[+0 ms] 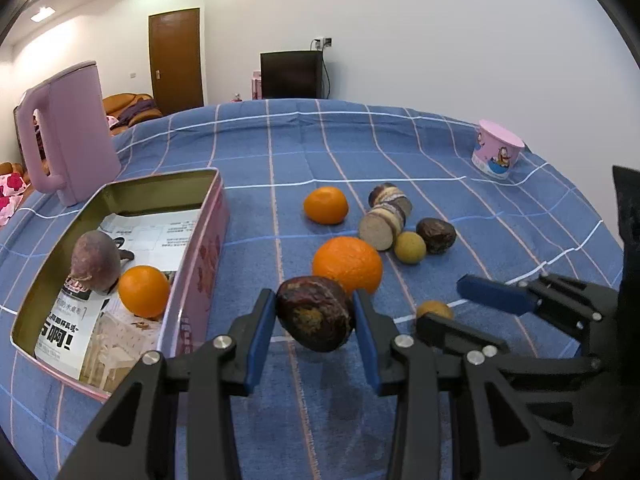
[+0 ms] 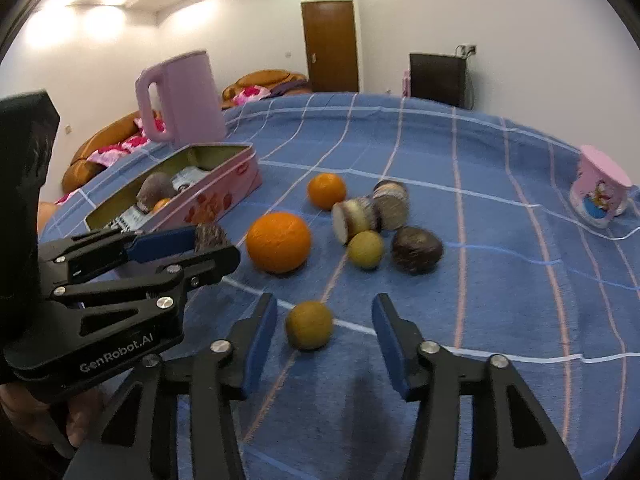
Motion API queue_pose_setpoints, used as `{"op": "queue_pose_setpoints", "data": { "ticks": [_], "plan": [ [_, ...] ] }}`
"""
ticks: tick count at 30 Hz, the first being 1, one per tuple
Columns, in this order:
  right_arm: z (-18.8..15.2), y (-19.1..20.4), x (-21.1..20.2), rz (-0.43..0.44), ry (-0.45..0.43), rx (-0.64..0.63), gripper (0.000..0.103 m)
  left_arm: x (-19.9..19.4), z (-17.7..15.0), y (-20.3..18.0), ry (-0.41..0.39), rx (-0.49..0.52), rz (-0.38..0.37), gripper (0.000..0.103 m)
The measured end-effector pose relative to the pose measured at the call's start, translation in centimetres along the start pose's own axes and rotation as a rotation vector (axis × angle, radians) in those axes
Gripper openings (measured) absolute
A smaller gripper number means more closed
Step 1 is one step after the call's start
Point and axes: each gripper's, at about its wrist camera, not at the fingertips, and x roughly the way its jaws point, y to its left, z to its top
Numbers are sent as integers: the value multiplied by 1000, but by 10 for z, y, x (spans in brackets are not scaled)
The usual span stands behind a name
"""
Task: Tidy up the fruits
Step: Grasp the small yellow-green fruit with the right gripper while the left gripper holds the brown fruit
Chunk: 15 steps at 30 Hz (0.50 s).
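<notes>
My left gripper [image 1: 316,322] is shut on a dark brown wrinkled fruit [image 1: 314,318] and holds it above the blue checked cloth, right of the pink tin box [image 1: 196,280]. The box holds a purple-brown fruit [image 1: 95,261] and a small orange [image 1: 143,290]. My right gripper [image 2: 325,334] is open around a small yellow-brown fruit [image 2: 309,325] that lies on the cloth. On the cloth beyond lie a large orange [image 2: 278,247], a smaller orange [image 2: 326,190], a yellow-green fruit [image 2: 365,249], a dark fruit [image 2: 416,249] and two cut brown pieces [image 2: 370,210].
A pink kettle [image 1: 68,136] stands behind the box at the left. A pink cartoon cup [image 1: 496,154] lies tipped at the far right of the table. The right gripper shows in the left wrist view [image 1: 464,312], close beside my left one.
</notes>
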Motion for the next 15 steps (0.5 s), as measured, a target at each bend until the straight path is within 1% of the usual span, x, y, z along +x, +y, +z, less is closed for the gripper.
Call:
{"op": "queue_pose_setpoints", "data": {
  "ticks": [3,4,6,9,15],
  "plan": [
    [-1,3,6,13,33,-18,43,0,0,1,0,-6,-3,41],
    [-1,3,7,16,40,-21,37,0,0,1,-3,-7,-3,41],
    [-2,5,10,20,56,-29,35,-1,-1,1,-8,-6,-4,41],
    [-3,7,9,26,51,-33,29,-2,-1,1,-14,-8,-2,41],
    [-4,7,1,25,5,-25,29,-7,-2,-3,-45,6,23,41]
  ]
}}
